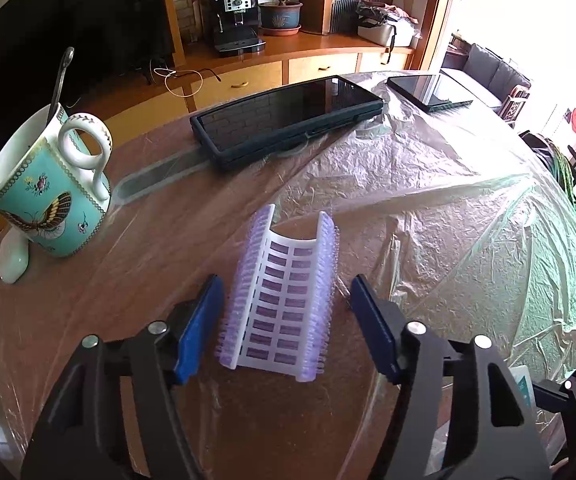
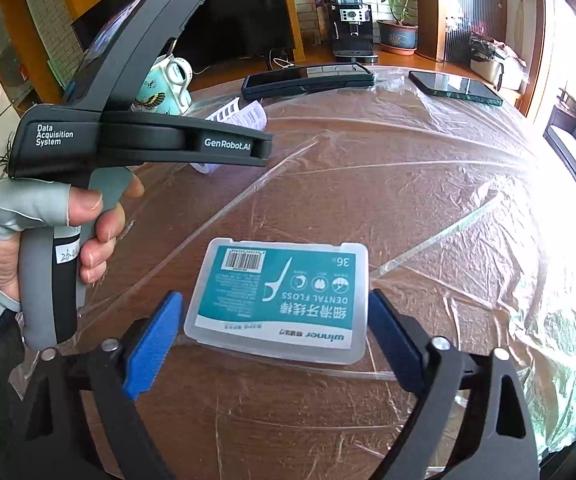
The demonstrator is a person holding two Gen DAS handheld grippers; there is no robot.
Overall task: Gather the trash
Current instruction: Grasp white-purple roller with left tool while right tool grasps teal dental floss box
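A white and purple plastic strip rack (image 1: 282, 296) lies on the plastic-covered table, between the fingers of my left gripper (image 1: 286, 298). The left jaws are open on either side of it, not touching. It also shows in the right wrist view (image 2: 244, 114), past the left gripper's body (image 2: 144, 136). A clear dental floss box (image 2: 284, 300) with a teal label lies flat between the fingers of my right gripper (image 2: 276, 320). The right jaws are open; the pads stand close beside the box's two sides.
A teal butterfly mug (image 1: 44, 192) with a spoon stands at the left. A dark tablet case (image 1: 288, 120) and a black tablet (image 1: 427, 90) lie at the far side. Crinkled clear plastic film (image 1: 447, 208) covers the round wooden table. A sideboard with a coffee machine (image 1: 234, 20) stands behind.
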